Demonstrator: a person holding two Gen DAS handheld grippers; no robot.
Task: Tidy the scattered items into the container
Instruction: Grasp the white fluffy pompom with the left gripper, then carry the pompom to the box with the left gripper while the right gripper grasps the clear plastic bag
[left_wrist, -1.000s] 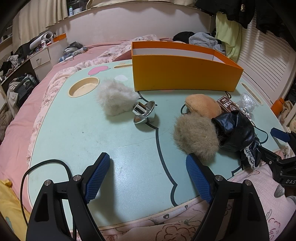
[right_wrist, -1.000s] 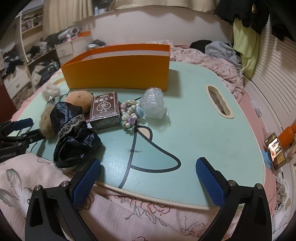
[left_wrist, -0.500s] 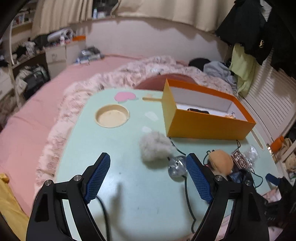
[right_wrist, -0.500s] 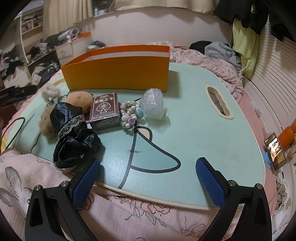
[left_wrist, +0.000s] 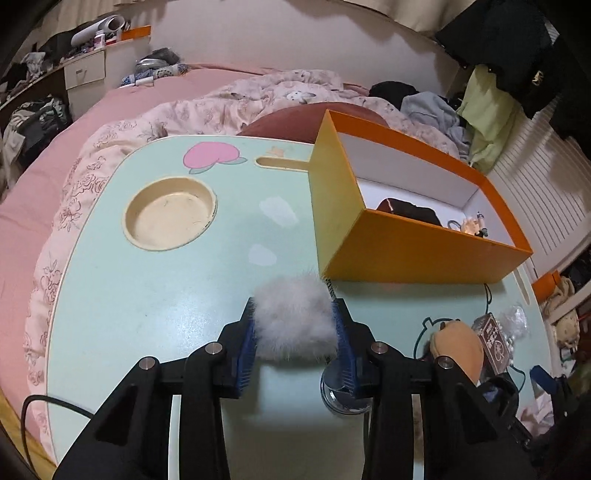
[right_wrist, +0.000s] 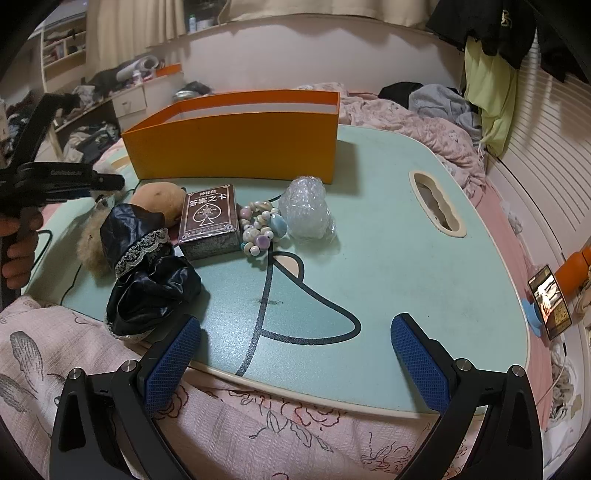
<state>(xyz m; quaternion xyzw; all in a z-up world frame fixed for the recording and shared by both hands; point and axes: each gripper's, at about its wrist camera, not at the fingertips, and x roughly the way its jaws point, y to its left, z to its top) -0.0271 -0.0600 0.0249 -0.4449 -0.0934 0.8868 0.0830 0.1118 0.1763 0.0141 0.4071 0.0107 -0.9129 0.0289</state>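
In the upper right of the left wrist view we see the orange box (left_wrist: 413, 247), white inside, holding a dark bundle (left_wrist: 410, 212) and a few small trinkets (left_wrist: 474, 227) too small to name. Our left gripper (left_wrist: 295, 332) is closing on the pale grey fur pompom (left_wrist: 295, 317), a fluffy ball at lower centre, just below the box's near corner. Our right gripper (right_wrist: 295, 350) stands wide open over the table edge. The card box (right_wrist: 210, 218) bears Chinese characters and a spade.

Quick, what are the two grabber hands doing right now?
Left gripper: closing on the fluffy pom-pom, pads already against it.
Right gripper: open, holding nothing.
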